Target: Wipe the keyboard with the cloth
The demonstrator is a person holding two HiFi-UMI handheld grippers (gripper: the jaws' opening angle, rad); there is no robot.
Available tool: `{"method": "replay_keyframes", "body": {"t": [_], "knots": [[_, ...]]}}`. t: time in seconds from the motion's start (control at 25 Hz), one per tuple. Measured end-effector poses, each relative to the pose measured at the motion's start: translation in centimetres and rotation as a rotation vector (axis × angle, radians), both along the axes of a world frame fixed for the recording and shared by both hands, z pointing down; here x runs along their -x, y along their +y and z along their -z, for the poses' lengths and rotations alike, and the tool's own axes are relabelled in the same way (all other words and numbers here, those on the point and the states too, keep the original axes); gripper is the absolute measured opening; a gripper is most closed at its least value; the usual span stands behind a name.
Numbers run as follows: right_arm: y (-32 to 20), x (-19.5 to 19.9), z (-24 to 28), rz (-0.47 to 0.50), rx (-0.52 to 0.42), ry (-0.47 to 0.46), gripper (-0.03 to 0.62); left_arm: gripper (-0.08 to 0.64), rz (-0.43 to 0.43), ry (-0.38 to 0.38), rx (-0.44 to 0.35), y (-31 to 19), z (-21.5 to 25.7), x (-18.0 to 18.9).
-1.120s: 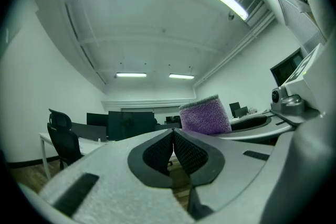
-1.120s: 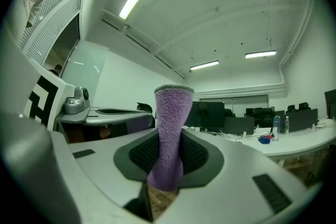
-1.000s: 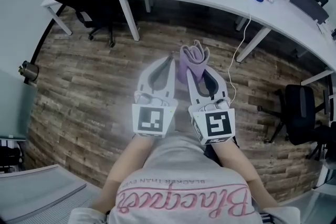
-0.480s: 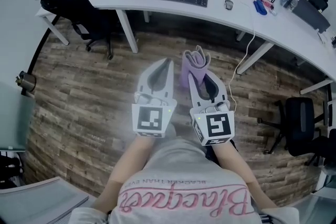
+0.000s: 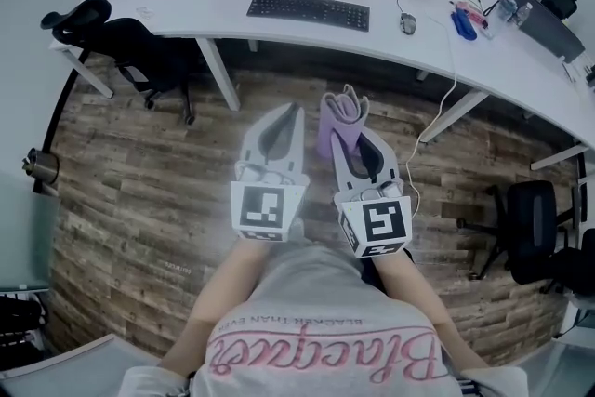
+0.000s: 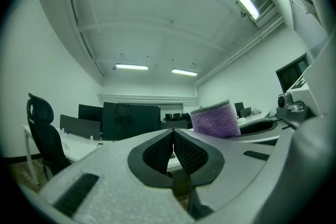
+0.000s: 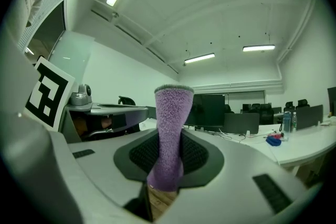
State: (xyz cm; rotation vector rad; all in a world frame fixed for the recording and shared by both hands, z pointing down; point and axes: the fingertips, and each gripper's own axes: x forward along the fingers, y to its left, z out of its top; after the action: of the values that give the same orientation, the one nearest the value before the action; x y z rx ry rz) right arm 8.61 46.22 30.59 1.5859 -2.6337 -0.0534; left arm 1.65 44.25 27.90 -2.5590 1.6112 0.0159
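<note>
Had the right gripper (image 5: 348, 133) pinched tight on the purple cloth (image 5: 340, 111), left gripper (image 5: 296, 109) alongside with jaws closed on nothing, both well short of the keyboard (image 5: 309, 11). Probably needed to carry the cloth forward past the desk (image 5: 186, 9) edge, then drag it flat across the keys, light pressure.

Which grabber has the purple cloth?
The right gripper: its jaws pinch the cloth. The left gripper beside it is shut on nothing.
</note>
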Motion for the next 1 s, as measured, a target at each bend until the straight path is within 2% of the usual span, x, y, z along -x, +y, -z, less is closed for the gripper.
{"method": "replay_keyframes", "body": {"t": [0.48, 1.0], "knots": [[-7.0, 1.7, -1.1, -0.026, 0.034, -0.01, 0.084, 0.006, -0.038, -0.004, 0.019, -7.5, -1.0, 1.3], [-12.8, 2.2, -2.6, -0.012, 0.064, 0.008, 0.084, 0.006, -0.014, 0.008, 0.038, -13.3, -2.1, 2.2]]}}
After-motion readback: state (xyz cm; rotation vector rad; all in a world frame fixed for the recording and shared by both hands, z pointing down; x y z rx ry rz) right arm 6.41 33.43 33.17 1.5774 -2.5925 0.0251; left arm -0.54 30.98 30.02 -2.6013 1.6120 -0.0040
